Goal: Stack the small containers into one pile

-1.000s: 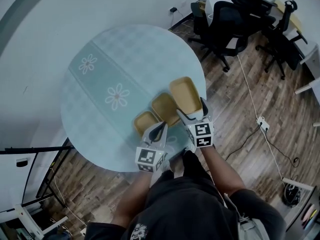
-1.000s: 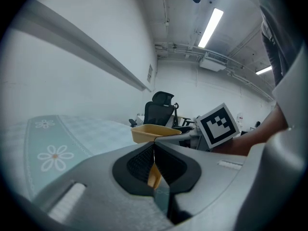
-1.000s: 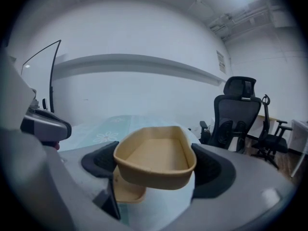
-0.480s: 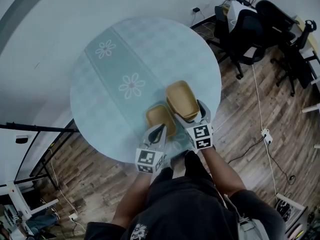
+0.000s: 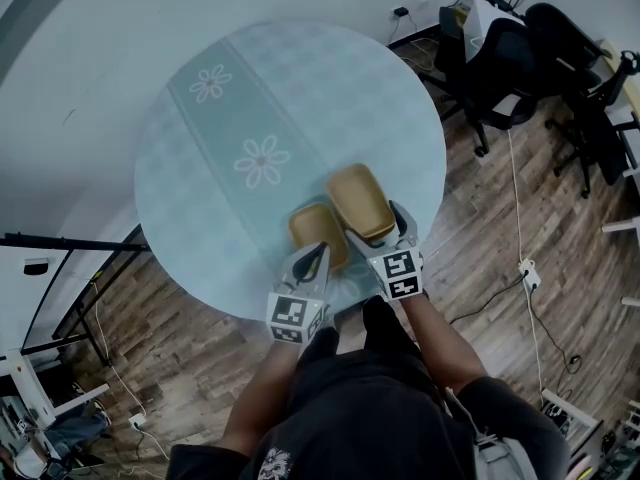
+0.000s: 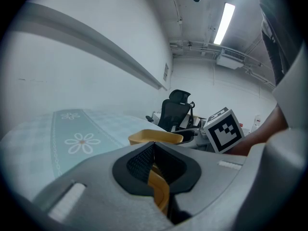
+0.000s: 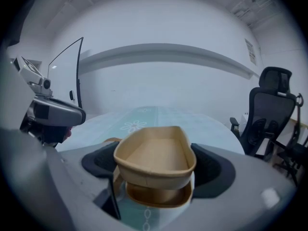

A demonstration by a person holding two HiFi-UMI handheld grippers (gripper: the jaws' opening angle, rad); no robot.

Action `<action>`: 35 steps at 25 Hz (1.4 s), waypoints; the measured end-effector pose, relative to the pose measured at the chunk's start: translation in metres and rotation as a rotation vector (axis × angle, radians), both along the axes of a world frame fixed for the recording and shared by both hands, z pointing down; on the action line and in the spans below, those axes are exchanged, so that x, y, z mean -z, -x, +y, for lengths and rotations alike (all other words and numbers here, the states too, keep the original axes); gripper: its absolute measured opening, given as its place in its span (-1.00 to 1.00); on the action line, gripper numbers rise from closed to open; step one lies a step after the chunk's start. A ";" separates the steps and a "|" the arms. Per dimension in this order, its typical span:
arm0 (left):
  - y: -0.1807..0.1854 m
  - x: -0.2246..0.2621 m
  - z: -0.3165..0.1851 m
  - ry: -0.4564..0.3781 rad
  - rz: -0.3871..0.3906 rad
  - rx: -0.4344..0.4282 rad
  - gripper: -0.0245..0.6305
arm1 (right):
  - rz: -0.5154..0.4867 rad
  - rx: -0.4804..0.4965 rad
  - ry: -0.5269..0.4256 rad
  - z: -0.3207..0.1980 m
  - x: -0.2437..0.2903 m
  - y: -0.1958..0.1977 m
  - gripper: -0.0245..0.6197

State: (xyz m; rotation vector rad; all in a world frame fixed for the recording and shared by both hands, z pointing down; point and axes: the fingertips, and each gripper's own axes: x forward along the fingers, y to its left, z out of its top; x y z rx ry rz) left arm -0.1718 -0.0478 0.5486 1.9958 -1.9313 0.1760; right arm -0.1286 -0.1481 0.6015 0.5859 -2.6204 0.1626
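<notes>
Starting on the left: the left gripper [image 5: 316, 256] is pinching its jaws fully together on the near rim of a small tan container [image 5: 318, 230]. In the left gripper view, only a thin strip of that rim [image 6: 158, 189] is poking out between the closed pads. The rest of the container is stretching straight out ahead of the jaw tips. I honestly can't tell whether it's lying flat on the round table [image 5: 200, 208] or getting tipped a bit.

Just off that gripper's right side, the right gripper [image 5: 380, 226] is holding its jaws spread wide. A bigger tan container [image 5: 358, 198] is sitting between them, with one pad pressing on each long side, so it's gripping it. The container is facing open side up and running forward from the jaws.

In the right gripper view, a third container [image 7: 156, 196] is peeking out directly underneath the held one [image 7: 156, 160], right below the jaws. Those two are lining up closely, but I can't say if they're touching.

Way off past the right gripper's right side, some black office chairs [image 5: 500, 63] are standing on the wood floor [image 5: 480, 268].
</notes>
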 end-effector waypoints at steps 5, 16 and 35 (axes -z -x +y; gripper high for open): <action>-0.001 -0.008 -0.002 0.012 0.011 -0.006 -0.91 | 0.013 0.005 0.013 0.001 -0.011 0.000 0.53; -0.015 -0.011 -0.012 -0.008 0.033 -0.054 -0.91 | 0.070 0.042 0.097 0.004 -0.043 -0.008 0.70; -0.003 -0.003 -0.008 -0.012 0.026 -0.061 -0.91 | 0.023 0.067 0.018 0.016 0.016 -0.007 0.69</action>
